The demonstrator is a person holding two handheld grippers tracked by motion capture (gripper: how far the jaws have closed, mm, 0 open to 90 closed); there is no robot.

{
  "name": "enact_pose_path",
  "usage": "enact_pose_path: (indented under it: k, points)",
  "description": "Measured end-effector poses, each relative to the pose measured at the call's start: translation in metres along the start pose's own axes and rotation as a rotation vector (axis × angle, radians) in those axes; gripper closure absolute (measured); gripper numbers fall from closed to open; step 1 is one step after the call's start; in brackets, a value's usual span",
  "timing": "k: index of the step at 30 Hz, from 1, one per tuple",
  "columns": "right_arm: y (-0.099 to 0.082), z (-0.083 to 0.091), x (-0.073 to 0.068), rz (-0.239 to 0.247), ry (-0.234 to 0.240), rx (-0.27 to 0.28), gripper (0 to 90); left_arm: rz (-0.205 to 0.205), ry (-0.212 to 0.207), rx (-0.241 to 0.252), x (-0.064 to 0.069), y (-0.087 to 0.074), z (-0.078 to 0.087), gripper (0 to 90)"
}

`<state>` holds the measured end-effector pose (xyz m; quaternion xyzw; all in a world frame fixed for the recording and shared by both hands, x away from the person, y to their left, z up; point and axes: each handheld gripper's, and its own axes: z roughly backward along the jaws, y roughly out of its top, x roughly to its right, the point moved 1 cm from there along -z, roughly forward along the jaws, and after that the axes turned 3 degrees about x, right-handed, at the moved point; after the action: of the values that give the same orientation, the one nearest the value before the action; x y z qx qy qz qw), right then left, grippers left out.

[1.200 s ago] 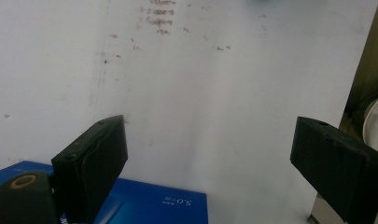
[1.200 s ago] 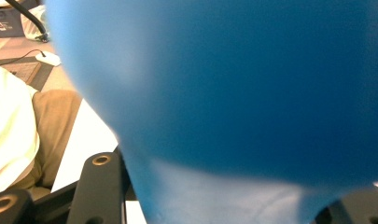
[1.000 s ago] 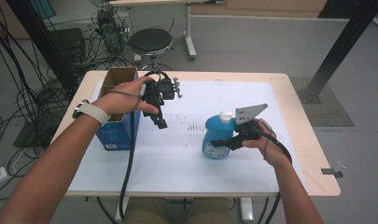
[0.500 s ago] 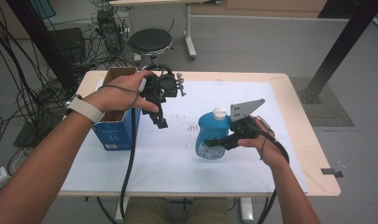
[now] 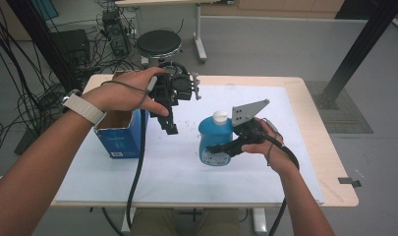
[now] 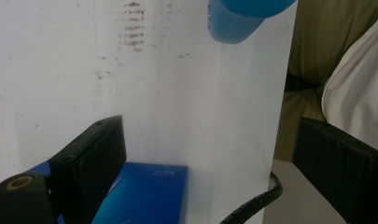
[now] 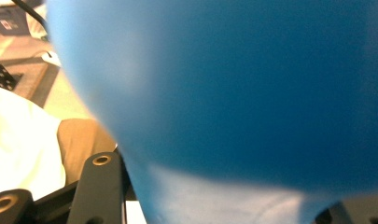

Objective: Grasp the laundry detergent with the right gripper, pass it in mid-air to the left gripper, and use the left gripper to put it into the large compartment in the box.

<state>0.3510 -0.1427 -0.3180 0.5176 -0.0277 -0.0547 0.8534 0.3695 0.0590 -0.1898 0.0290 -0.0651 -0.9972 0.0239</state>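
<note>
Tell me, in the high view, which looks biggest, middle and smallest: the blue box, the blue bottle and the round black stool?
1. Blue box, largest, though the person's hand covers part of it.
2. Blue bottle, a little smaller.
3. Round black stool, looks smallest.
The stool stands farther from the camera, so its rank is unsure.

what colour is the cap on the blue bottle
White. The cap tops the blue bottle, clearest in the high view.

Blurred blue bottle (image 7: 233, 93), cut off by frame edges
</note>
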Motion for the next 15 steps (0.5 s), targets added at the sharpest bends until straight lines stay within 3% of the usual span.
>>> enact_pose_path:
  k: [9, 15]
  points:
    - [0.013, -0.008, -0.002, 0.02, 0.016, -0.017, 43.6, -0.028, -0.037, -0.023, 0.007, 0.005, 0.006, 8.6]
    - [0.018, -0.018, -0.003, 0.03, 0.027, -0.03, 43.6, -0.039, -0.027, -0.022, 0.011, 0.007, 0.011, 8.3]
